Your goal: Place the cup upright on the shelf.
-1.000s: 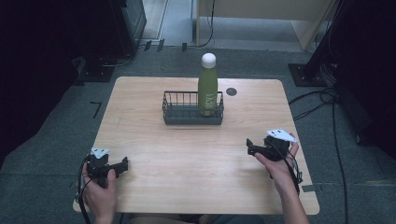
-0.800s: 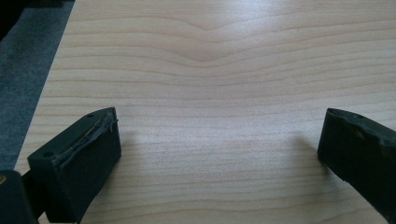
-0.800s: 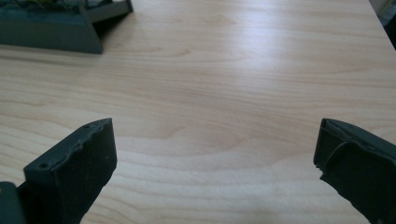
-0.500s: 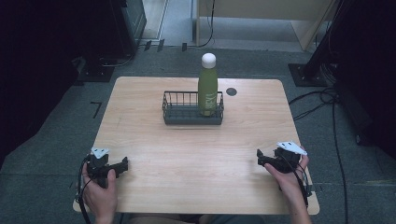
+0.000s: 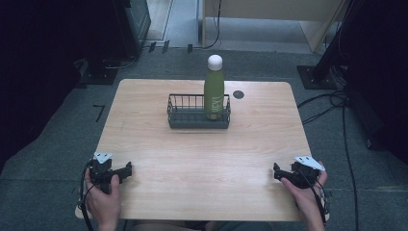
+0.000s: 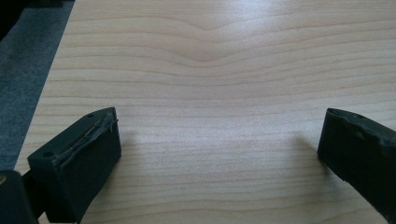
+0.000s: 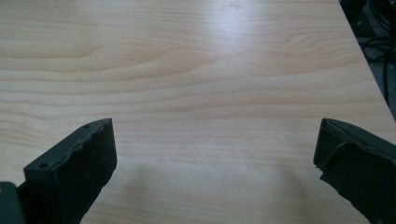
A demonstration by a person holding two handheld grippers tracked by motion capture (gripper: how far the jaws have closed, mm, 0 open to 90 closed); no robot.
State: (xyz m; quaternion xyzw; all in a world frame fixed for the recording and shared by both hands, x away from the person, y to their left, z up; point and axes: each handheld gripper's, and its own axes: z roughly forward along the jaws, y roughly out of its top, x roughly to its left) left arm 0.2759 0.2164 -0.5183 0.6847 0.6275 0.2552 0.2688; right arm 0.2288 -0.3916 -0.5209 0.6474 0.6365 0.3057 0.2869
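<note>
Meanwhile, both tongs — left gripper (image 5: 126,171), right gripper (image 5: 277,172) — gape wide, empty, over the table (image 5: 202,154); the bottle's (image 5: 214,89) base sits hidden inside the wire basket (image 5: 192,118).

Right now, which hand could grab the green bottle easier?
Probably the right. The green bottle stands at the right end of the wire basket, nearer the right tool than the left tool. Both are open and empty.

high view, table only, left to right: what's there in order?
left gripper → wire basket → green bottle, standing in the basket's right end → dark round spot on the tabletop → right gripper.
</note>
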